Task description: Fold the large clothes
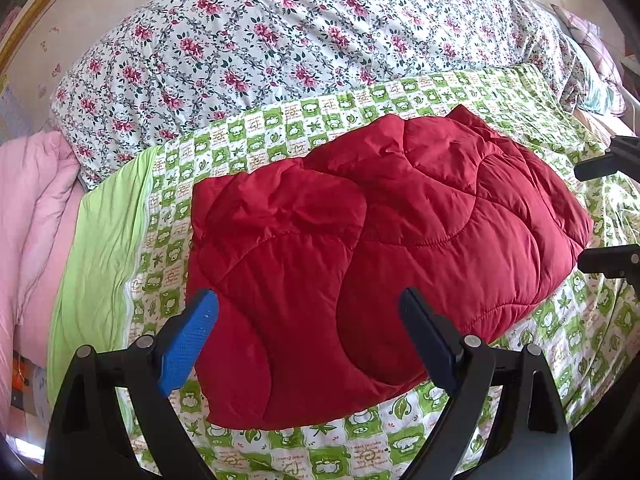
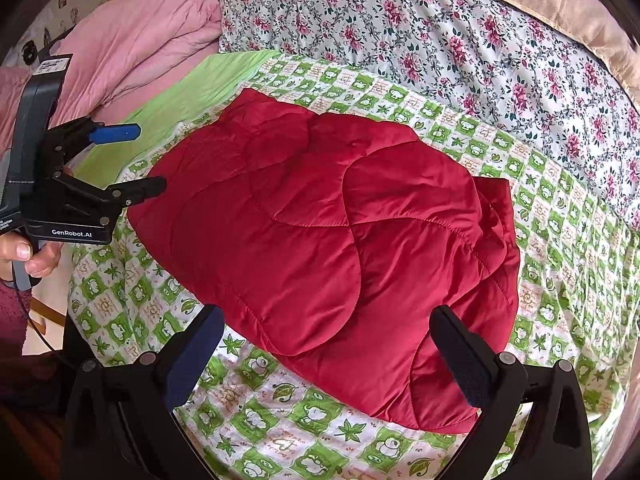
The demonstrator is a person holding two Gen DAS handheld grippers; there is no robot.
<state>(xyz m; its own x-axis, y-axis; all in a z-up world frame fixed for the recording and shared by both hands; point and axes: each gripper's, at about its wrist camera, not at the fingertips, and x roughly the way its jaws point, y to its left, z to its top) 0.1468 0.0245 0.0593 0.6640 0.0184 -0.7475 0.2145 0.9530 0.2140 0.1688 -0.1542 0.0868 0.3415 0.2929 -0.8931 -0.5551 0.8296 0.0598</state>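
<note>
Midway across the green-checked sheet (image 2: 540,208) lies the folded red quilted jacket (image 2: 320,240), puffy, soft, probably slippery; left gripper (image 1: 308,336) and right gripper (image 2: 326,354) gape wide, empty, best pinching its stitched near edge.

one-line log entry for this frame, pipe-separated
left gripper: open, empty | right gripper: open, empty | red quilted jacket: folded, lying on green checked sheet | contact: none visible

bright daylight, sharp, fisheye-warped edges
</note>
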